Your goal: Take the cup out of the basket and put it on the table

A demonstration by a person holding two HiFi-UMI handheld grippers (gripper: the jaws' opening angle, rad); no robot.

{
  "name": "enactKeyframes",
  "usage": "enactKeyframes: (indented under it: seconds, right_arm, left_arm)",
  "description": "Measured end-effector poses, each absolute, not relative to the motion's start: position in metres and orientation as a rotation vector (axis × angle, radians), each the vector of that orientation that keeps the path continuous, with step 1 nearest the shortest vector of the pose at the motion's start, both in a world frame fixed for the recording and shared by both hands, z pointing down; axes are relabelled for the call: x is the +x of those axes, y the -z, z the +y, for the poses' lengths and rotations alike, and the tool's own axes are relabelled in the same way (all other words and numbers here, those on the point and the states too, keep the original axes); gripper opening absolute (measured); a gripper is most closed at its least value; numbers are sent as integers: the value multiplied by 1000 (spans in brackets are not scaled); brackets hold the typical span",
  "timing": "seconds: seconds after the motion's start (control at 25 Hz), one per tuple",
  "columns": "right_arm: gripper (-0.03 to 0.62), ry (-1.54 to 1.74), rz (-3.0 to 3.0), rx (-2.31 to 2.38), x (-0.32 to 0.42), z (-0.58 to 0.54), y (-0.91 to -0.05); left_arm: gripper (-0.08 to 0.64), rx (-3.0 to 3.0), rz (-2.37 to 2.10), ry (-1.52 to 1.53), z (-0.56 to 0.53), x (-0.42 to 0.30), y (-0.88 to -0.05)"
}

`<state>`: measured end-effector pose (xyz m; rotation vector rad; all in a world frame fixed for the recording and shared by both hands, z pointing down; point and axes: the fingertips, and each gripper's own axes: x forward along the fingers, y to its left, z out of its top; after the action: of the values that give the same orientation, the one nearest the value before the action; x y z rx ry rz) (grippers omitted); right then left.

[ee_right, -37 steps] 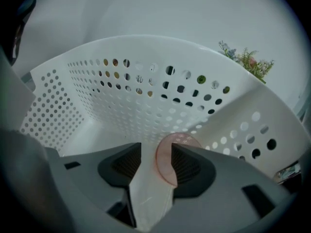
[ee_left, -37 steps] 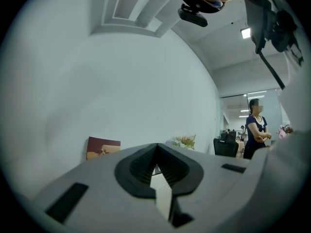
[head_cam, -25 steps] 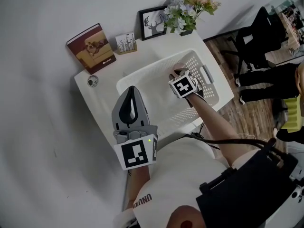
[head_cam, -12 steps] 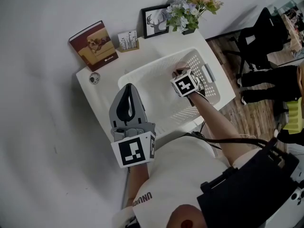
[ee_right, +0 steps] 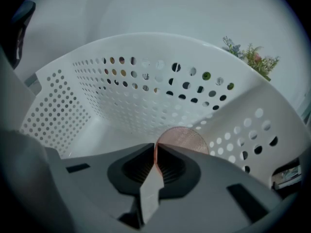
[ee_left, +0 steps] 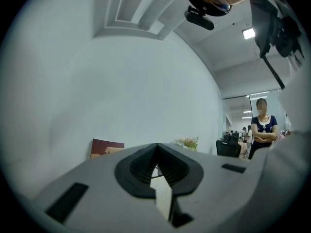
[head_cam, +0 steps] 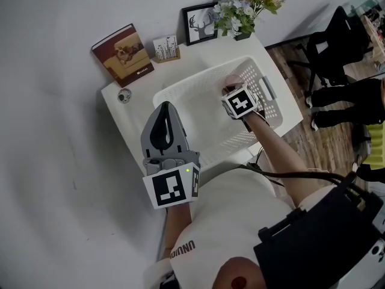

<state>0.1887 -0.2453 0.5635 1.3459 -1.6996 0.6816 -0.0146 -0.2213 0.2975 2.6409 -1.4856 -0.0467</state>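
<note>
Two clenched: left claw point(ee_left: 156, 149) empty, right claw point(ee_right: 156, 148) just closing on cup point(ee_right: 187, 136) (pinch hidden from head view).

even, soft indoor light throughout, bright with no harsh glare. in the head view the white table point(head_cam: 132, 116) and basket point(head_cam: 186, 101) come close to washing out, and shadows are faint. in the left gripper view a ceiling lamp point(ee_left: 249, 33) glows at upper right, with a mosaic patch lower on that side. both gripper views are fisheye circles with black corners, lines bowing toward the rim, and their near foreground is blurred. the cup point(ee_right: 183, 139) looks soft, the basket holes crisper.
</note>
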Motion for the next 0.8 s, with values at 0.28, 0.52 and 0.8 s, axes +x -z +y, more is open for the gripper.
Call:
enactKeyframes:
  seconds: [0.28,0.52,0.8]
  right_arm:
    - [35,-630,-1712,1304,181,-240,-548]
    - [35,-536,-1732,1263,174,-236,-531]
    - [34,-479,-1816,1278,161,-236,-502]
  left_arm:
    - [11,2637,-1504,43,-216,-16,-296]
    - [11,2632,-1534,51,-213,-18,-292]
    - [11,2617,-1581,62,-209,-22,-289]
